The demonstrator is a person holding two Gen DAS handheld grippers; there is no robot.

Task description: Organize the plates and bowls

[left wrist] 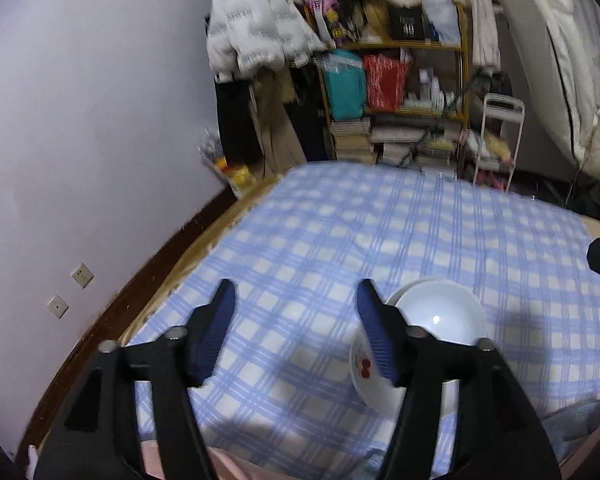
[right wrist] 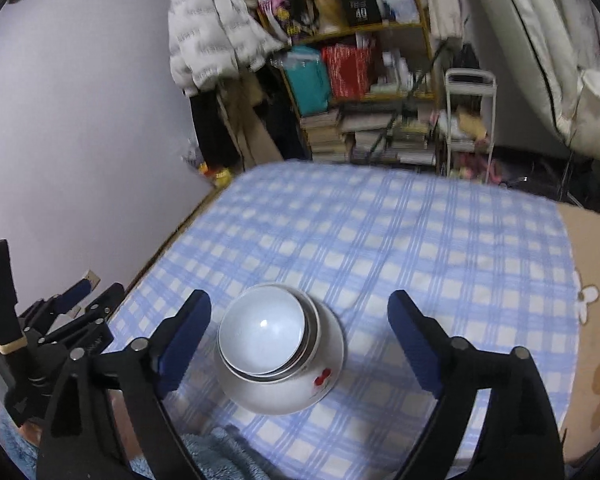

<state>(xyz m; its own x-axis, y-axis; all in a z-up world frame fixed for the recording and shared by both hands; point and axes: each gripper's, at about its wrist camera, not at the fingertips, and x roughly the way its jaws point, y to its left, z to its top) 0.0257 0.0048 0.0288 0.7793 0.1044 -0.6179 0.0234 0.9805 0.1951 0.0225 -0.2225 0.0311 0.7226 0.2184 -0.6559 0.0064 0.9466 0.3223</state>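
Note:
A stack of nested white bowls (right wrist: 280, 360) stands on the blue-checked cloth (right wrist: 380, 240); the outer bowl carries a small red print. My right gripper (right wrist: 299, 298) hangs open above the stack, its blue pads (right wrist: 184, 332) well apart on either side and touching nothing. In the left wrist view the same stack (left wrist: 440, 312) lies to the right of my left gripper (left wrist: 296, 285), partly behind its right finger. That gripper is open with only cloth (left wrist: 320, 220) between its fingers. It also shows at the left edge of the right wrist view.
A pale wall (left wrist: 80, 120) with two sockets runs along the left of the bed. Beyond the far edge stand a cluttered shelf (right wrist: 360, 80), a hanging white jacket (right wrist: 208, 40) and a white cart (right wrist: 470, 120). A tan flowered blanket (right wrist: 592, 280) borders the right side.

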